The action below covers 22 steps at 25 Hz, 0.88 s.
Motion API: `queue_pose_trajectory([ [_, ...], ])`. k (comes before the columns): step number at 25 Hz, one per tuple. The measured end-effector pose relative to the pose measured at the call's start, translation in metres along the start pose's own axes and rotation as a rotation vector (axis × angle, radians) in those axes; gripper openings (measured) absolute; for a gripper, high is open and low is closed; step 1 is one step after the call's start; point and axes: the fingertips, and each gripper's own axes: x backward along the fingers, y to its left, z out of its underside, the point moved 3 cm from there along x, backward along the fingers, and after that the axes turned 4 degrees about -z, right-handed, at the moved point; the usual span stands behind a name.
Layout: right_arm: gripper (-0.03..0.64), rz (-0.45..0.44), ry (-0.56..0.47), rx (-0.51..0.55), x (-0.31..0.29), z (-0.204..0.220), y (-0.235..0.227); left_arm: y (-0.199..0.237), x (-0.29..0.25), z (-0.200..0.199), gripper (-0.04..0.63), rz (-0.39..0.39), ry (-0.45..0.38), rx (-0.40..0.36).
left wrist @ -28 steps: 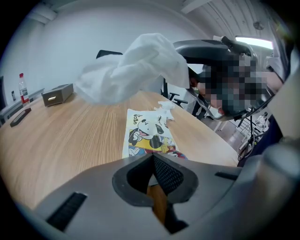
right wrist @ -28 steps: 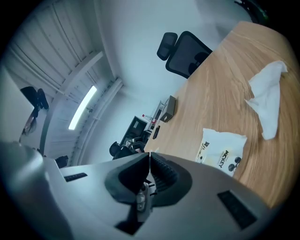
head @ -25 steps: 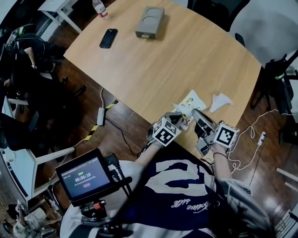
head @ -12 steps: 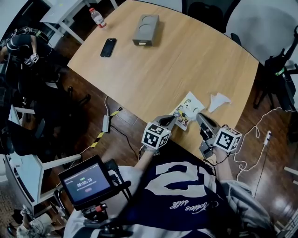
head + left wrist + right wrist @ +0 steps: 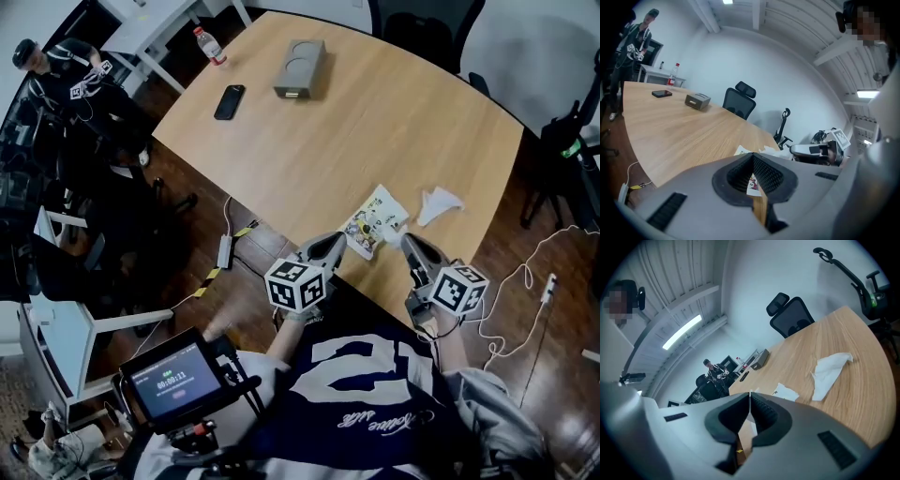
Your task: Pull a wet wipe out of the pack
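Wooden desk (image 5: 394, 122) edge: pack (image 5: 375, 221) lies long axis pointing away, its near end between left claw (image 5: 336, 242) and right claw (image 5: 409, 244), both pressed together, empty. Wipe (image 5: 439, 202) lies right of pack.

On the far part of the wooden worktop (image 5: 309, 159) we see a black phone (image 5: 229, 101) lying flat, and near it a grey box (image 5: 300, 68) with two round hollows in its top. Past the corner, a clear bottle (image 5: 209, 43) with a red cap stands on a white desk (image 5: 141, 23), and a person (image 5: 70, 84) stands nearby. A power strip (image 5: 226, 251) lies on the dark floor (image 5: 187, 216), and a black office chair (image 5: 740, 101) stands at the far edge
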Motion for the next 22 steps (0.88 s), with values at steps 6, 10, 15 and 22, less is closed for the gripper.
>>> queue_pose_trajectory([
  [6, 0.006, -0.016, 0.057, 0.057, 0.015, 0.016, 0.002, -0.028, 0.029, 0.011, 0.003, -0.027, -0.062, 0.088],
  [10, 0.006, -0.032, 0.085, 0.06, 0.019, 0.028, 0.0, -0.035, 0.046, 0.033, 0.003, -0.065, -0.039, 0.101],
  [15, 0.006, -0.03, 0.092, 0.073, 0.021, 0.035, 0.001, -0.033, 0.061, 0.047, 0.003, -0.093, -0.014, 0.1],
  [22, 0.006, 0.014, 0.049, 0.073, 0.027, 0.039, 0.006, -0.035, 0.066, 0.046, 0.003, -0.052, -0.003, 0.076],
])
